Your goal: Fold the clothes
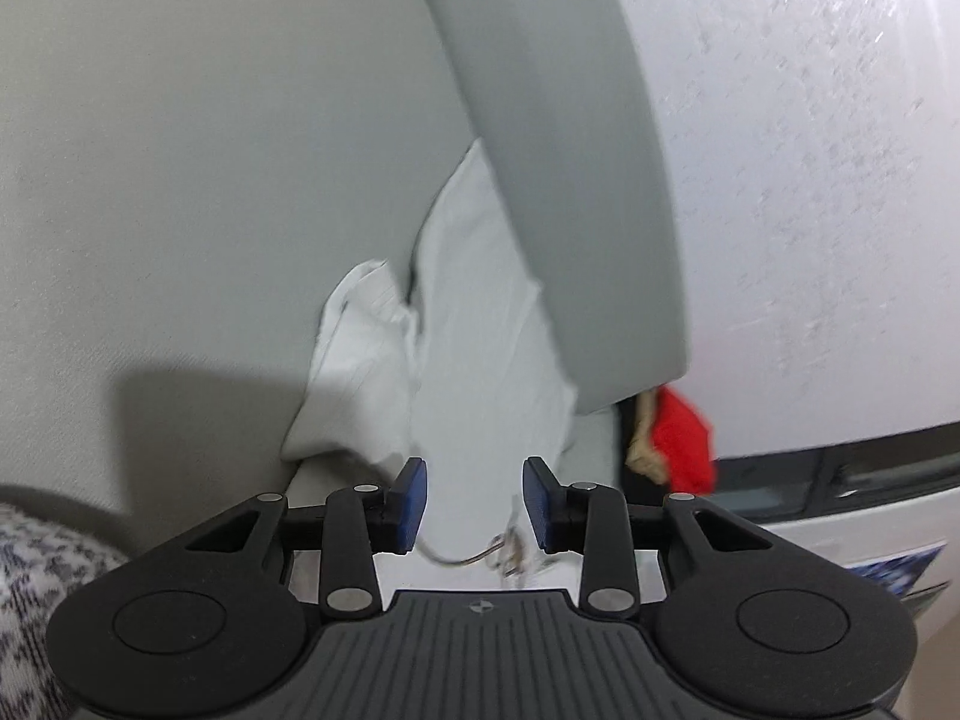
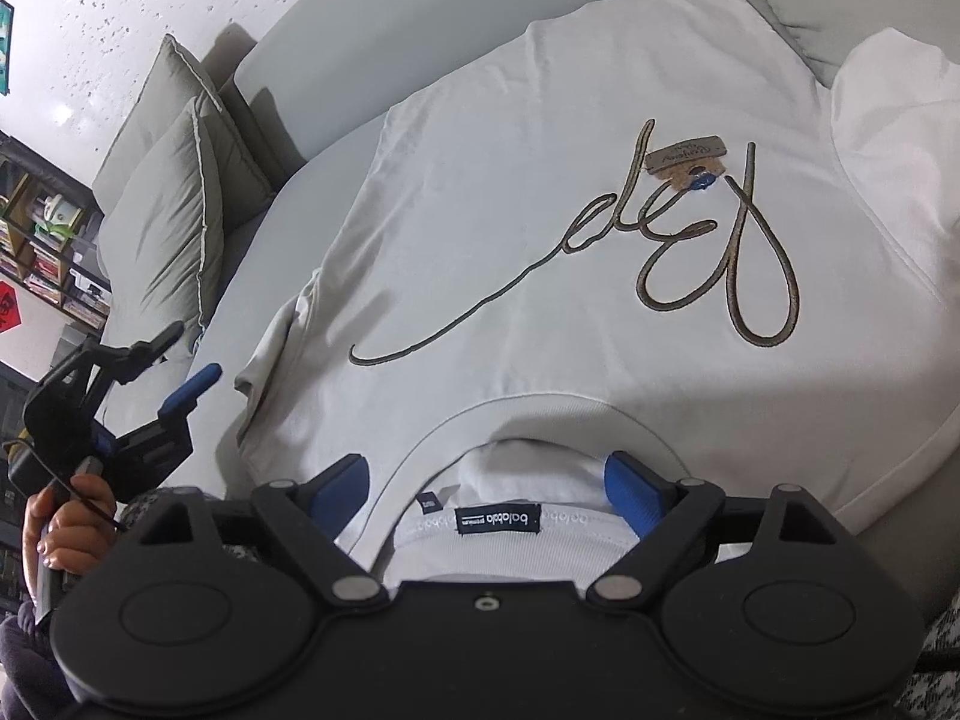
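Note:
A white T-shirt [image 2: 540,252] with gold script lettering [image 2: 708,252] lies spread flat on a light grey sofa seat [image 2: 312,228], collar toward me. A brown hang tag [image 2: 687,159] rests on the chest. My right gripper [image 2: 492,486] is open above the collar and its dark label [image 2: 499,521], holding nothing. My left gripper [image 2: 198,384] shows at the left of the right wrist view, open, off the shirt's sleeve edge. In the left wrist view the left gripper [image 1: 475,498] is open over white fabric [image 1: 480,336], empty.
Two grey cushions [image 2: 174,210] lean at the sofa's left end. A grey sofa backrest [image 1: 570,150] runs beside the white wall [image 1: 810,180]. A red object [image 1: 684,438] sits by the sofa end. A bookshelf [image 2: 42,240] stands at far left.

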Demonstrator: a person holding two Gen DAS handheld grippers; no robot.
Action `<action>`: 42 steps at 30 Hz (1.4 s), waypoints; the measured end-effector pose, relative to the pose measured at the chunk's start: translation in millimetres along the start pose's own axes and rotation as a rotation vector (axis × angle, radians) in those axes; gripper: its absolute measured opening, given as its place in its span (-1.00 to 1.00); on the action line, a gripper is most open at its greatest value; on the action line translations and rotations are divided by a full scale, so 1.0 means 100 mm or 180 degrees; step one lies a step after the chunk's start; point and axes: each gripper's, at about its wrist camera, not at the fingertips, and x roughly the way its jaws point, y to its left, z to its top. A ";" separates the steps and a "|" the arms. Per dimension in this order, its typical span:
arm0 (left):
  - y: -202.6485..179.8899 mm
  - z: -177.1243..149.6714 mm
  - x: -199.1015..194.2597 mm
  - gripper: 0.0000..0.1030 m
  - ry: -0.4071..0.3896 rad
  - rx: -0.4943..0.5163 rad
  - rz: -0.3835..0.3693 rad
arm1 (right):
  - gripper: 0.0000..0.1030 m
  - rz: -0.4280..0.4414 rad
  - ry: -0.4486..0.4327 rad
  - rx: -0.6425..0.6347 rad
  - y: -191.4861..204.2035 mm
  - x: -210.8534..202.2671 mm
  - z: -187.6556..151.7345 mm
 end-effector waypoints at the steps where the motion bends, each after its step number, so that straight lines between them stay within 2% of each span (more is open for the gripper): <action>1: -0.02 0.00 -0.01 -0.38 0.0035 0.0038 0.0126 | 0.67 0.0007 -0.0001 0.0003 0.00 0.00 0.00; 4: -0.08 0.02 -0.04 -0.38 0.0138 0.0154 0.0506 | 0.67 0.0016 0.0002 0.0034 -0.01 0.00 0.00; 9: 0.06 0.08 0.06 -0.38 0.0096 0.0019 0.0538 | 0.68 -0.0005 0.0005 0.0002 0.01 0.01 0.00; 13: 0.08 0.10 -0.07 -0.38 -0.0154 -0.0083 0.0372 | 0.68 0.0017 0.0008 0.0024 -0.01 0.01 0.01; 16: 0.14 0.12 -0.11 -0.41 -0.0282 -0.0224 0.0427 | 0.68 0.0011 0.0009 0.0024 -0.01 0.01 0.01; 18: 0.17 0.15 -0.13 -0.55 -0.0354 -0.0341 0.0489 | 0.68 -0.0006 0.0011 0.0002 0.00 0.02 0.01; 19: 0.19 0.16 -0.14 -0.55 -0.0391 -0.0400 0.0520 | 0.69 -0.0014 0.0012 -0.0009 0.01 0.02 0.01; 20: 0.21 0.18 -0.15 -0.65 -0.0427 -0.0458 0.0551 | 0.69 -0.0020 0.0013 -0.0019 0.02 0.02 0.01; 21: 0.22 0.19 -0.15 -0.88 -0.0464 -0.0516 0.0582 | 0.69 -0.0025 0.0014 -0.0028 0.02 0.02 0.01; 22: 0.24 0.21 -0.16 -1.00 -0.0500 -0.0575 0.0613 | 0.69 -0.0029 0.0015 -0.0037 0.02 0.02 0.01; 23: 0.25 0.22 -0.17 -1.00 -0.0536 -0.0633 0.0644 | 0.69 -0.0031 0.0016 -0.0044 0.02 0.02 0.01; 24: 0.19 0.24 -0.17 -1.00 -0.0580 -0.0530 0.0709 | 0.69 -0.0032 0.0018 -0.0051 0.02 0.02 0.01; 27: -0.13 0.24 -0.31 -1.00 -0.0881 0.0205 0.1053 | 0.69 -0.0034 0.0025 -0.0067 0.03 0.02 0.01; 32: -0.55 0.14 -0.47 -1.00 -0.1310 0.1550 0.1846 | 0.70 -0.0049 0.0032 -0.0085 0.03 0.03 0.01; 34: -0.43 0.24 -0.35 -1.00 -0.1042 0.1430 0.2195 | 0.73 -0.0054 0.0033 -0.0091 0.04 0.04 0.01; 36: -0.22 0.42 -0.30 -0.97 -0.0730 0.0945 0.2256 | 0.74 -0.0069 0.0034 -0.0103 0.05 0.04 0.01; 39: -0.01 0.52 -0.42 -0.90 -0.0711 0.0359 0.2432 | 0.74 -0.0087 0.0041 -0.0139 0.07 0.03 0.00; 42: 0.02 0.45 -0.61 -0.90 -0.0951 0.0226 0.2458 | 0.74 -0.0059 0.0038 -0.0078 0.06 -0.01 0.00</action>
